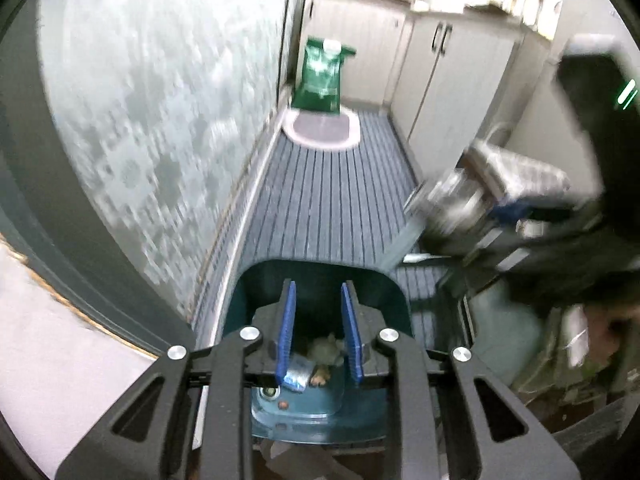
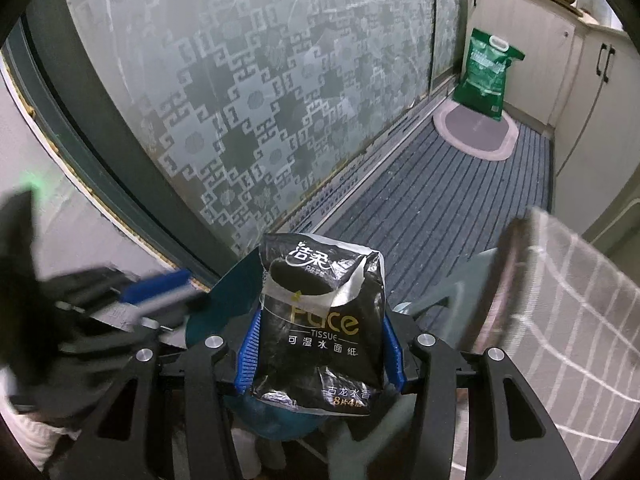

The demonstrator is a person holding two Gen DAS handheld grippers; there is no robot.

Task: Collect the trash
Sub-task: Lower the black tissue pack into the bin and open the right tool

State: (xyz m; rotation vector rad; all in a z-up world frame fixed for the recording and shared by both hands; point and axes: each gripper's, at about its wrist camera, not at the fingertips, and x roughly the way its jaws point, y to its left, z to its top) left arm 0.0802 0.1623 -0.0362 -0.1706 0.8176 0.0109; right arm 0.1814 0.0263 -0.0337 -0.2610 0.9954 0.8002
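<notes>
The right gripper is pinching an empty tissue packet by its sides: light, crinkly, slippery film over the bin. The left gripper is hanging nearly closed, holding nothing.

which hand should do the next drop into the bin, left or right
Right. The right gripper is clamped on the black tissue packet, directly above the teal bin, so it probably only needs to let go. The left gripper holds nothing between its nearly closed fingers above the bin.

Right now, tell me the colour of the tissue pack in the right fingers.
Black tissue pack, with gold and white lettering; right wrist view shows it best.
</notes>
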